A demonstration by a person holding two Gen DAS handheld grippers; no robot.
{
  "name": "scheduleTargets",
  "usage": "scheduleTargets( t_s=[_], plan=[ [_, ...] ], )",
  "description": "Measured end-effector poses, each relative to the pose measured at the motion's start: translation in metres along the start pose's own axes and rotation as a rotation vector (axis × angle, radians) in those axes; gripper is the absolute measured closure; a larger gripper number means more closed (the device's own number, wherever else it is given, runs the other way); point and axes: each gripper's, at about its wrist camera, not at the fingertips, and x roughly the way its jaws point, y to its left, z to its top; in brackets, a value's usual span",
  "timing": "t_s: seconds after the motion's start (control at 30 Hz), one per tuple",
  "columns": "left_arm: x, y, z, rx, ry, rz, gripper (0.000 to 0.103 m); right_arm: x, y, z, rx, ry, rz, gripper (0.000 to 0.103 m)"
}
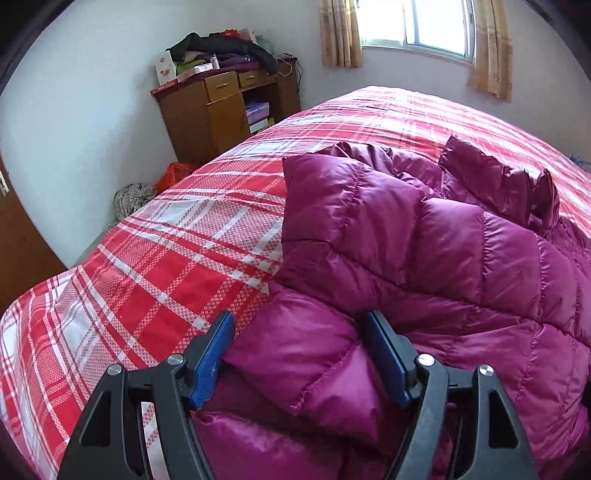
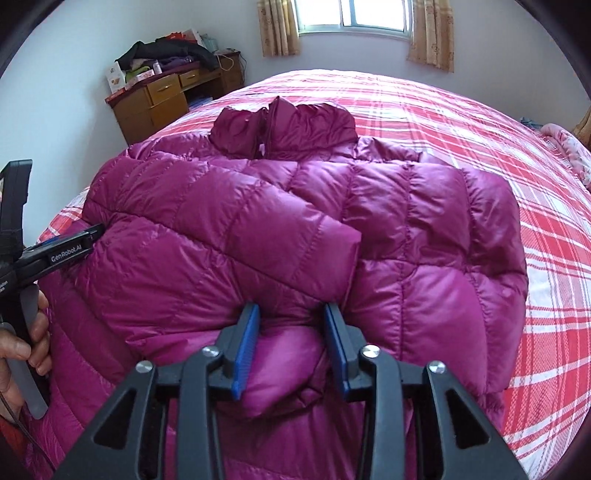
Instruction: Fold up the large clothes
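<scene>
"GenRobot.AI" reads white on the left gripper (image 2: 94, 232) at left of frame; both it and the right gripper (image 2: 291, 325) pinch the jacket (image 2: 406, 221).

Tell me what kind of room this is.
Most likely a home bedroom: a bed with a red plaid cover, a cluttered wooden desk against the wall, and a curtained window. A magenta down jacket lies on the bed.

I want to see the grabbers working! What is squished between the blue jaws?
Puffy folds of the purple jacket. The right wrist view shows a fold inside the right gripper; the left wrist view shows one inside the left gripper.
</scene>
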Motion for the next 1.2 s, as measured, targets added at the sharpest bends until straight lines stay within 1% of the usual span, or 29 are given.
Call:
scheduleTargets(
  t_s=[0.07,0.1,0.13,0.17,0.2,0.23,0.27,0.3,0.33,0.4,0.47,0.53,0.57,0.6,0.63,0.7,0.77,0.83,0.9,0.97,1.07,1.1,1.13,1.17,1.2],
  plan=[
    [-0.007,-0.002,0.001,0.014,-0.014,0.003,0.029,-0.005,0.003,0.006,-0.032,0.027,-0.007,0.063],
    [-0.012,-0.001,0.003,0.019,-0.022,-0.012,0.029,-0.012,0.002,0.011,-0.033,0.028,0.004,0.063],
    [-0.016,0.000,0.004,0.020,-0.028,-0.029,0.029,-0.020,-0.001,0.018,-0.027,0.011,0.025,0.063],
    [-0.025,0.002,0.007,0.006,-0.042,-0.066,0.029,-0.028,-0.005,0.024,-0.021,-0.008,0.036,0.063],
    [-0.031,0.004,0.011,-0.012,-0.052,-0.084,0.029,-0.037,-0.010,0.038,-0.007,-0.028,0.033,0.059],
    [-0.038,0.006,0.017,-0.043,-0.065,-0.109,0.029,-0.043,-0.016,0.050,0.013,-0.038,0.029,0.049],
    [-0.043,0.006,0.022,-0.074,-0.072,-0.124,0.029,-0.046,-0.022,0.063,0.039,-0.046,0.034,0.044],
    [-0.046,0.005,0.026,-0.096,-0.078,-0.139,0.029,-0.047,-0.029,0.077,0.074,-0.054,0.048,0.037],
    [-0.047,0.002,0.030,-0.109,-0.083,-0.152,0.029,-0.046,-0.038,0.093,0.117,-0.055,0.062,0.035],
    [-0.039,-0.010,0.035,-0.104,-0.094,-0.152,0.029,-0.035,-0.051,0.123,0.183,-0.037,0.073,0.035],
    [-0.029,-0.018,0.031,-0.107,-0.091,-0.145,0.029,-0.013,-0.062,0.147,0.256,0.013,0.101,0.035],
    [-0.023,-0.018,0.021,-0.142,-0.093,-0.179,0.029,0.011,-0.074,0.165,0.362,0.060,0.131,0.035],
    [-0.021,-0.016,0.019,-0.153,-0.103,-0.184,0.029,0.024,-0.077,0.172,0.401,0.083,0.146,0.035],
    [-0.021,-0.016,0.015,-0.161,-0.121,-0.173,0.029,0.034,-0.078,0.178,0.424,0.099,0.157,0.035],
    [-0.022,-0.017,0.012,-0.160,-0.137,-0.165,0.029,0.043,-0.080,0.184,0.441,0.109,0.161,0.035],
    [-0.023,-0.017,0.010,-0.154,-0.153,-0.172,0.029,0.067,-0.079,0.198,0.477,0.139,0.143,0.035],
    [-0.020,-0.016,0.010,-0.157,-0.143,-0.183,0.029,0.087,-0.079,0.206,0.520,0.167,0.132,0.035],
    [-0.016,-0.013,0.011,-0.171,-0.127,-0.193,0.029,0.101,-0.077,0.214,0.537,0.192,0.132,0.035],
    [-0.014,-0.009,0.010,-0.191,-0.120,-0.207,0.029,0.117,-0.072,0.221,0.530,0.222,0.099,0.035],
    [-0.014,-0.010,0.009,-0.196,-0.124,-0.207,0.029,0.128,-0.068,0.223,0.505,0.250,0.062,0.035],
    [-0.014,-0.013,0.009,-0.189,-0.122,-0.195,0.029,0.136,-0.062,0.221,0.440,0.283,0.038,0.035],
    [-0.014,-0.013,0.008,-0.189,-0.121,-0.195,0.029,0.136,-0.062,0.219,0.414,0.289,0.027,0.040],
    [-0.014,-0.013,0.008,-0.190,-0.119,-0.196,0.029,0.135,-0.062,0.217,0.391,0.298,0.014,0.049],
    [-0.013,-0.012,0.008,-0.193,-0.117,-0.199,0.029,0.132,-0.063,0.215,0.373,0.304,0.004,0.055],
    [-0.013,-0.012,0.008,-0.195,-0.116,-0.200,0.029,0.129,-0.066,0.212,0.364,0.305,-0.004,0.068]
  ],
)
